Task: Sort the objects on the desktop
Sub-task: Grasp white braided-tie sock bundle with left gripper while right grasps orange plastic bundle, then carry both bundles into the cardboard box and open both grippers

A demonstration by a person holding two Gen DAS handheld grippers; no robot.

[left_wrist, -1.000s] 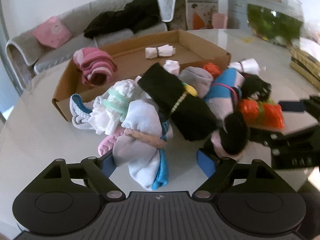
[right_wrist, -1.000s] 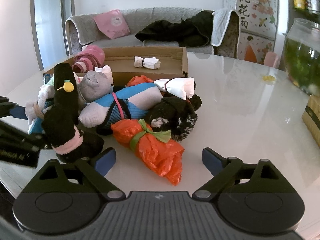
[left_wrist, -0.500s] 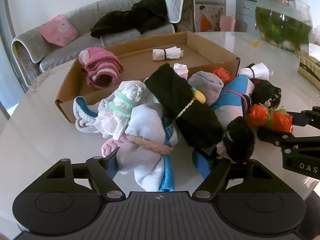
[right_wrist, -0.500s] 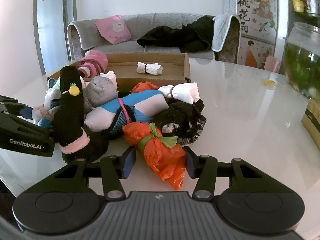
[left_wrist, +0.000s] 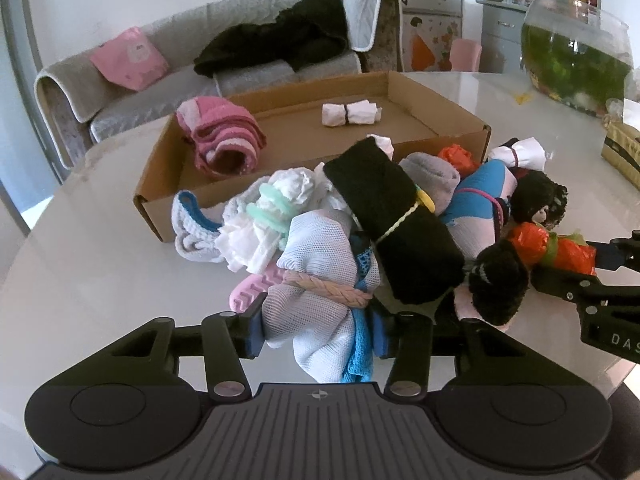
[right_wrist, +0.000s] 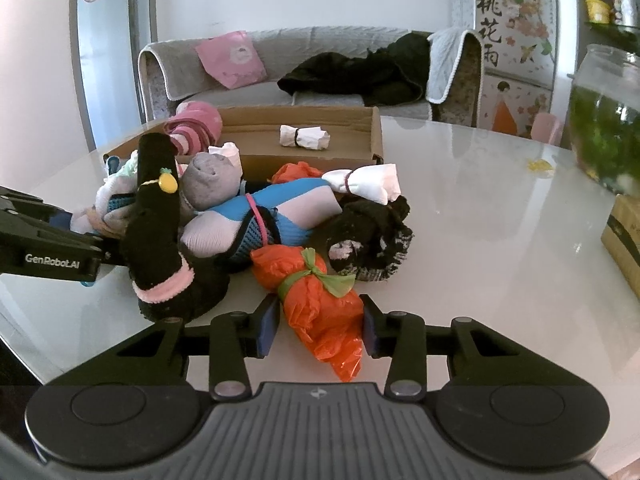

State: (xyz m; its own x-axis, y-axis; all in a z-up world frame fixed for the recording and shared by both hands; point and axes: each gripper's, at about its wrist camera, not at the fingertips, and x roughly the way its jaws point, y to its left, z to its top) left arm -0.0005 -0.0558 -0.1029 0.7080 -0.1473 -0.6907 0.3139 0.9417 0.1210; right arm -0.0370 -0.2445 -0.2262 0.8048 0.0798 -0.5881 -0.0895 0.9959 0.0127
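A pile of tied sock and bag bundles lies on the white table (left_wrist: 80, 280) in front of a cardboard box (left_wrist: 280, 148). My left gripper (left_wrist: 316, 326) is shut on a white mesh bundle (left_wrist: 320, 280) tied with a pink braid, at the pile's near edge. My right gripper (right_wrist: 318, 326) is shut on an orange plastic bag bundle (right_wrist: 320, 304) tied with a green strip; that bundle also shows in the left wrist view (left_wrist: 560, 248). A long black sock bundle (left_wrist: 392, 220) lies beside the white one. The box holds a pink striped roll (left_wrist: 220, 140) and a small white roll (left_wrist: 350, 112).
A fish bowl (left_wrist: 576, 60) stands at the table's far right, with a woven basket (left_wrist: 620, 152) near it. A sofa (right_wrist: 280, 80) with dark clothes stands behind the table. A brown box edge (right_wrist: 624, 236) sits at the right.
Both grippers have moved forward and closed: the left onto the white mesh bundle, the right onto the orange bag bundle. One second ago both were open.
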